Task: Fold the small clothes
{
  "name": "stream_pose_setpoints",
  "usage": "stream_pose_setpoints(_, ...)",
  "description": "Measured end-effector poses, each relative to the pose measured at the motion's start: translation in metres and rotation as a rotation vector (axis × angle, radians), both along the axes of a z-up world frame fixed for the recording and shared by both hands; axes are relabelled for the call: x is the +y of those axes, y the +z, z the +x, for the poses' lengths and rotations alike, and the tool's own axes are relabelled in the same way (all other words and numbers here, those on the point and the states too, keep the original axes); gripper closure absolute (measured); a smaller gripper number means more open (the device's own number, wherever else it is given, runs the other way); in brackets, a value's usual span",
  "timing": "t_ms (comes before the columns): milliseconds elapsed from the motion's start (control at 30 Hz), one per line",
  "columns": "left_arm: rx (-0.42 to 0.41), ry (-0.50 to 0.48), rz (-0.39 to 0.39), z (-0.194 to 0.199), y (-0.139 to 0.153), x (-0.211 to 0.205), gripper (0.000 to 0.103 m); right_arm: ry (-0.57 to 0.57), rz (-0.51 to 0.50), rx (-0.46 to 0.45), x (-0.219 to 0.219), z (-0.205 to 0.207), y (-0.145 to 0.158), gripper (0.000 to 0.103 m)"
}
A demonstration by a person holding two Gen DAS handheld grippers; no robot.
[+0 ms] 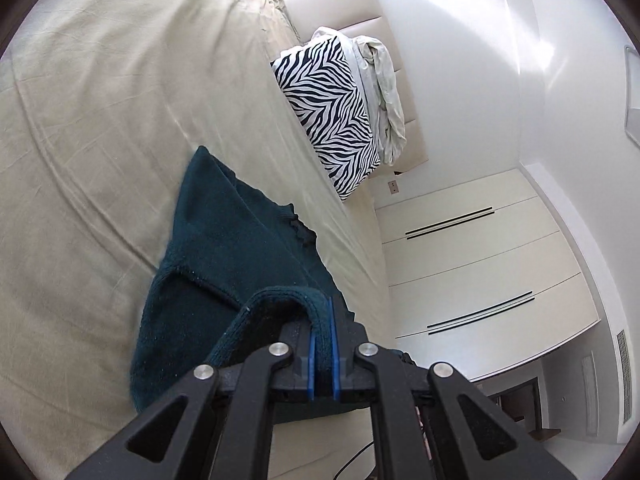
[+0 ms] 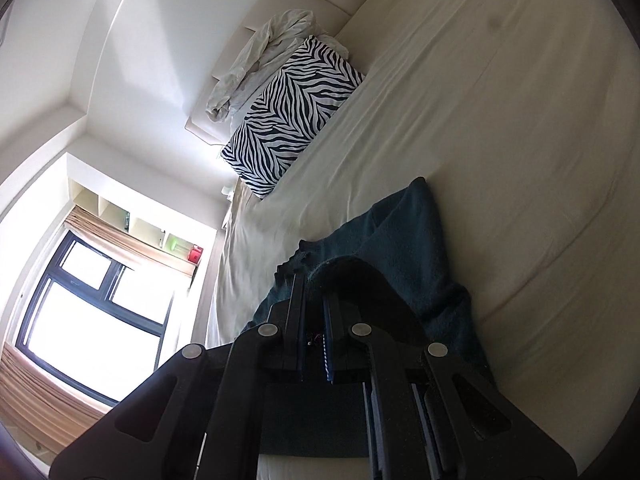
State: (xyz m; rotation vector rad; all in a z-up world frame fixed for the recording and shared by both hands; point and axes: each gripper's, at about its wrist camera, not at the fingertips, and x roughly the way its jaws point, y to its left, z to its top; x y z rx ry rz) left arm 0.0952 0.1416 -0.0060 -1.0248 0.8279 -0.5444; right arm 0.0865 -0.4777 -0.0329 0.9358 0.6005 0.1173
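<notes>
A dark teal knitted garment lies on the cream bed sheet. My left gripper is shut on a rolled edge of the garment, which loops over the left finger. In the right wrist view the same garment lies on the sheet. My right gripper is shut on another edge of it, with cloth draped over the right finger. Both views are tilted steeply.
A zebra-print pillow and crumpled pale bedding lie against the padded headboard. White wardrobe doors stand beside the bed. The right wrist view shows the pillow, a window and wall shelves.
</notes>
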Motion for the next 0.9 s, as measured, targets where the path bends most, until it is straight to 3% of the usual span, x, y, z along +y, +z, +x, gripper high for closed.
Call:
stream_pose_setpoints(400, 0.063, 0.036, 0.051, 0.111, -0.032, -0.010, 0.097, -0.059, 0.004, 0.081, -0.022, 0.117, -0.046, 0.097)
stream_pose_setpoints(467, 0.077, 0.044, 0.110, 0.128, -0.042, -0.013, 0.096, -0.057, -0.010, 0.111, -0.024, 0.136, -0.057, 0.095)
stream_pose_setpoints(500, 0.100, 0.047, 0.125, 0.134, -0.050, -0.015, 0.093, -0.056, -0.029, 0.143, -0.024, 0.145, -0.064, 0.094)
stream_pose_setpoints(567, 0.132, 0.052, 0.108, 0.140, -0.061, -0.015, 0.062, -0.047, -0.049, 0.172, -0.026, 0.162, -0.076, 0.093)
stream_pose_setpoints(667, 0.108, 0.055, 0.110, 0.129, -0.062, -0.014, 0.047, -0.052, -0.076, 0.160, -0.027, 0.166, -0.080, 0.077)
stream_pose_setpoints(733, 0.097, 0.055, 0.129, 0.118, -0.059, -0.014, 0.046, -0.050, -0.093, 0.149, -0.027, 0.163, -0.078, 0.049)
stream_pose_setpoints(833, 0.065, 0.028, 0.185, 0.101, -0.050, -0.022, 0.046, -0.052, -0.113, 0.148, -0.026, 0.144, -0.073, 0.048)
stream_pose_setpoints(900, 0.042, 0.012, 0.270, 0.086, -0.044, -0.030, 0.046, -0.039, -0.134, 0.159, -0.022, 0.125, -0.069, 0.048)
